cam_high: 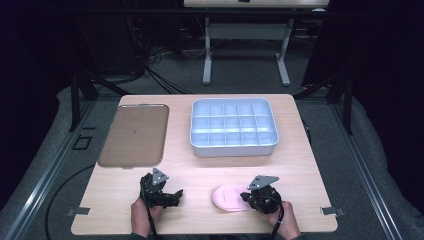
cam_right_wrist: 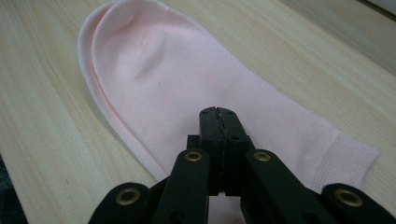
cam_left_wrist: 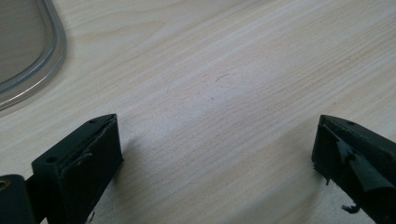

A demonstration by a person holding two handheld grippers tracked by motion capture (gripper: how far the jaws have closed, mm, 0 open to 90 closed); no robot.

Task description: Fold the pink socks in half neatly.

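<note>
Sock: pink sock (cam_high: 228, 197) lying flat on the desk (cam_high: 200, 170), near the front edge on the right side. In the right gripper view (cam_right_wrist: 196, 93) the rounded toe end points away from the camera and the ribbed cuff sits at the lower right.

Right gripper: right gripper (cam_high: 248, 196) is down at the sock's right end. In its own view (cam_right_wrist: 218, 114) the jaws are pressed fully together right over the sock's middle. Can't honestly tell if any fabric is pinched between them or if they're just closed on top of it.

Left gripper: left gripper (cam_high: 176, 194) rests on the desk to the left of the sock, well apart from it. Its jaws stand wide (cam_left_wrist: 215, 140) with just bare wood between them, holding nothing.

Hands: a hand (cam_high: 144, 215) behind the left gripper and another hand (cam_high: 286, 222) behind the right one, both coming in from the front edge.

Tray: brown flat tray (cam_high: 134, 134) at the back left of the desk; its rounded corner (cam_left_wrist: 28, 51) peeks into the left gripper view.

Organizer: pale blue-grey divided box (cam_high: 233, 126), lots of small compartments, at the back right, well away from the sock.
</note>
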